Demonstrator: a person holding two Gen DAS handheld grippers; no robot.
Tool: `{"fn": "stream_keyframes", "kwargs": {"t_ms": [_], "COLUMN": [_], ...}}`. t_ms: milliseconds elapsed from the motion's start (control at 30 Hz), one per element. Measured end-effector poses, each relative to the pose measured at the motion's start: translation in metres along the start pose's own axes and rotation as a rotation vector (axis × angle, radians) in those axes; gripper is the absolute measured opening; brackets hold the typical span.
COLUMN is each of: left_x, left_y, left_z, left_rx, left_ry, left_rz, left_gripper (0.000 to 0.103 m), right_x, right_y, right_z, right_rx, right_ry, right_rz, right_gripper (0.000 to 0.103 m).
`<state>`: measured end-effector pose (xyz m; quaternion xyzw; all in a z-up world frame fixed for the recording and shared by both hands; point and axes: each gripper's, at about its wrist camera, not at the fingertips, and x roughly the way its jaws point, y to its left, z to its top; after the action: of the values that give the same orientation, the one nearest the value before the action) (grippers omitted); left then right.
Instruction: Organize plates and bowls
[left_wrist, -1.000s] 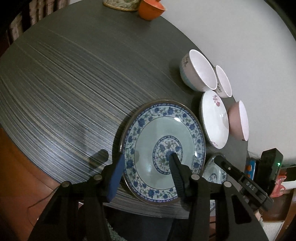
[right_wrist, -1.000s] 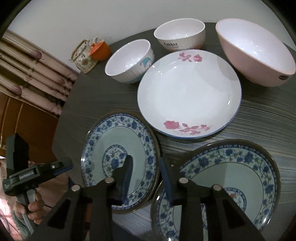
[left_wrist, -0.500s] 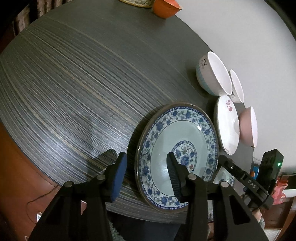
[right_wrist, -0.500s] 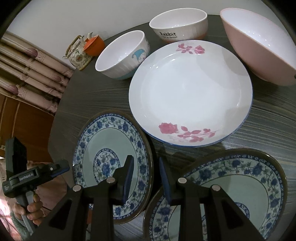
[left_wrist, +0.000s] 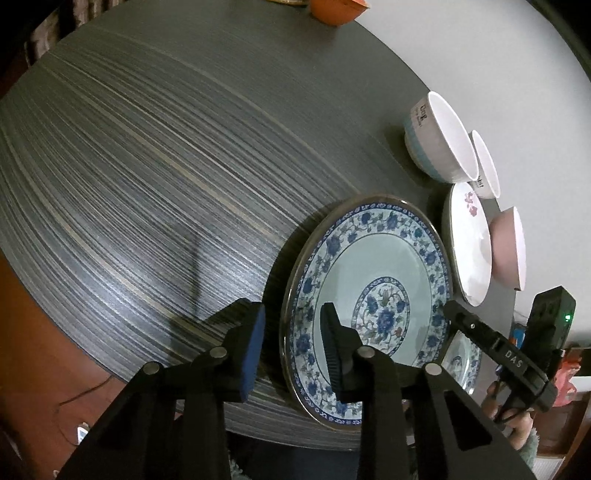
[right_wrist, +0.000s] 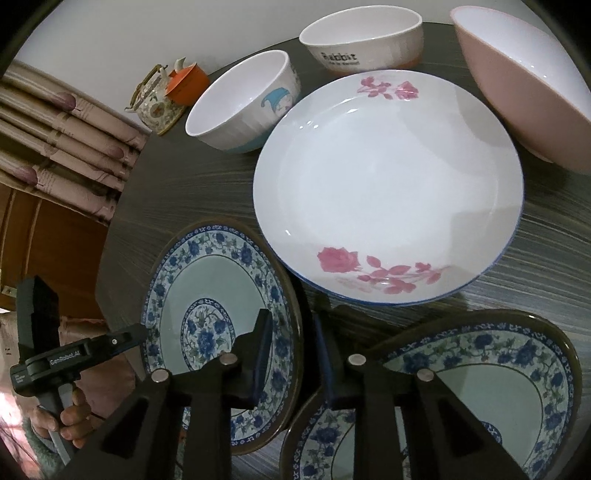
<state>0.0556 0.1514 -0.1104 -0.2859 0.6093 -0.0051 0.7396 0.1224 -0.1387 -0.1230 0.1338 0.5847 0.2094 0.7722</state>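
Both grippers are working the same dish here. The left gripper (left_wrist: 291, 343) is coming at the blue floral plate (left_wrist: 373, 295) from its outer side, and its fingers (left_wrist: 334, 347) are closing with that plate's rim between them: one blue pad is sitting outside the rim over the desk (left_wrist: 147, 166), the other is lying over the plate's well. The pads are not pressing on the rim yet.

From the other side, the right gripper (right_wrist: 293, 349) is straddling the opposite rim of the same blue floral plate (right_wrist: 207, 314), and its fingers (right_wrist: 260, 350) are closing too, one over the plate's border, the other in the dark gap just beside it. Whether they are already biting the rim, I cannot tell; the gap between them is looking narrow.

That plate is lying flat near the front edge of the round dark desk, slightly overhanging it. Just beside it, a second blue floral plate (right_wrist: 498, 373) is sitting at the front edge as well, its rim partly under the right gripper's arm. Behind both, a white plate with pink roses (right_wrist: 388, 184) is resting further in. Along the far edge by the wall, a white bowl with a cartoon figure (right_wrist: 243, 103), a white bowl lettered "Rabbit" (right_wrist: 362, 37) and a pink bowl (right_wrist: 524, 85) are standing upright. A floral teapot (right_wrist: 157, 105) and an orange cup (right_wrist: 186, 83) are sitting touching at the far left edge. A hand (right_wrist: 70, 417) is gripping the left gripper's handle.
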Motion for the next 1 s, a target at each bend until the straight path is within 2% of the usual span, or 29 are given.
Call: {"fn": "stream_keyframes", "kwargs": {"t_ms": [100,233,333,467,633,767,1000], "left_x": [0.004,0.005,0.0,-0.016,-0.025,-0.031,-0.026], "left_y": [-0.003,-0.007,-0.004,0.001,0.012,0.016,0.026], "left_z": [-0.001,0.0,0.002,0.009,0.018,0.024,0.032], "left_rx": [0.021,0.064,0.063,0.069,0.048,0.056,0.036], "left_ry": [0.005,-0.02,-0.04,-0.106,-0.134,-0.182,-0.183], "left_rz": [-0.006,0.03,0.034,0.051,0.063,0.098,0.13], "left_gripper": [0.019,0.014,0.013,0.013,0.013,0.013,0.014], "right_x": [0.001,0.001,-0.001,0.0,0.003,0.004,0.012], "right_y": [0.002,0.003,0.007,0.019,0.032,0.045,0.049], "right_z": [0.0,-0.004,-0.009,-0.016,-0.027,-0.038,-0.046], "right_rx": [-0.019,-0.009,0.001,0.015,0.012,0.006,0.024], "right_ry": [-0.002,-0.004,-0.014,-0.027,-0.051,-0.073,-0.073], "right_rz": [-0.016,-0.028,-0.033,-0.017,-0.024,-0.024,-0.015], "right_gripper": [0.011,0.011,0.011,0.011,0.011,0.011,0.011]}}
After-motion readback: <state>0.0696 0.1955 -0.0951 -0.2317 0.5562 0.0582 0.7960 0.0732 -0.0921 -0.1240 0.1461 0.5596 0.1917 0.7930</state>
